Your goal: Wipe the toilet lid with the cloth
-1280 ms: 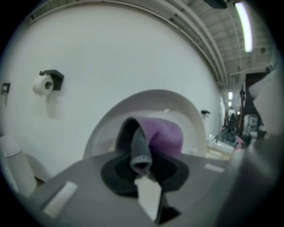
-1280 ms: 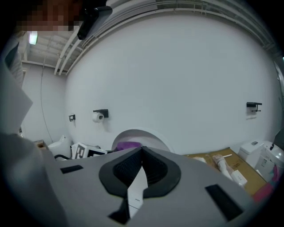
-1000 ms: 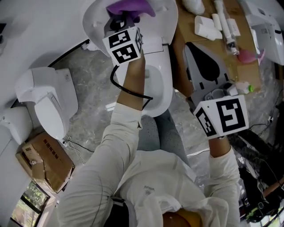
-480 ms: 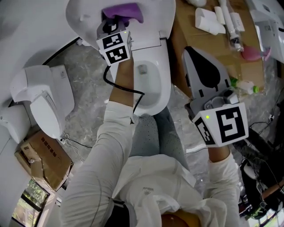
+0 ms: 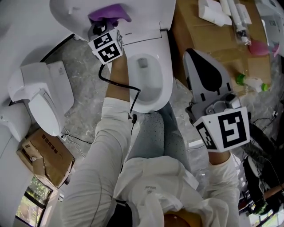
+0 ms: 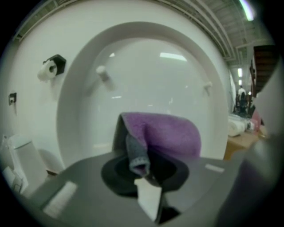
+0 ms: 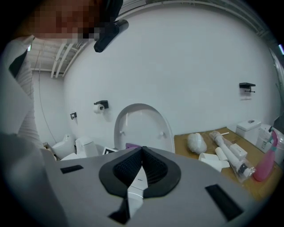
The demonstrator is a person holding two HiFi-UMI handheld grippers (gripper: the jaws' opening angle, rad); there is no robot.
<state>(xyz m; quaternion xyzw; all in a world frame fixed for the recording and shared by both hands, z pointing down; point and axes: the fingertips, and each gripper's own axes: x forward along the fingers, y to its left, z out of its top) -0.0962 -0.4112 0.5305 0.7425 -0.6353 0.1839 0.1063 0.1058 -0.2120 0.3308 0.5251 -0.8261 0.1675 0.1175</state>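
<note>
In the head view, our left gripper (image 5: 101, 27) holds the purple cloth (image 5: 109, 12) up against the raised toilet lid (image 5: 66, 13). Our right gripper (image 5: 216, 103) hangs well apart on the right. In the left gripper view, the jaws are clamped on a fold of cloth (image 6: 166, 135), and the rest lies against the lid (image 6: 146, 75). In the right gripper view, our jaws are closed together with nothing between them.

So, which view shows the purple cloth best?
The left gripper view: the purple cloth is large and central, pinched in the left gripper. The head view shows it partly behind the marker cube; the right gripper view, only a sliver.
</note>
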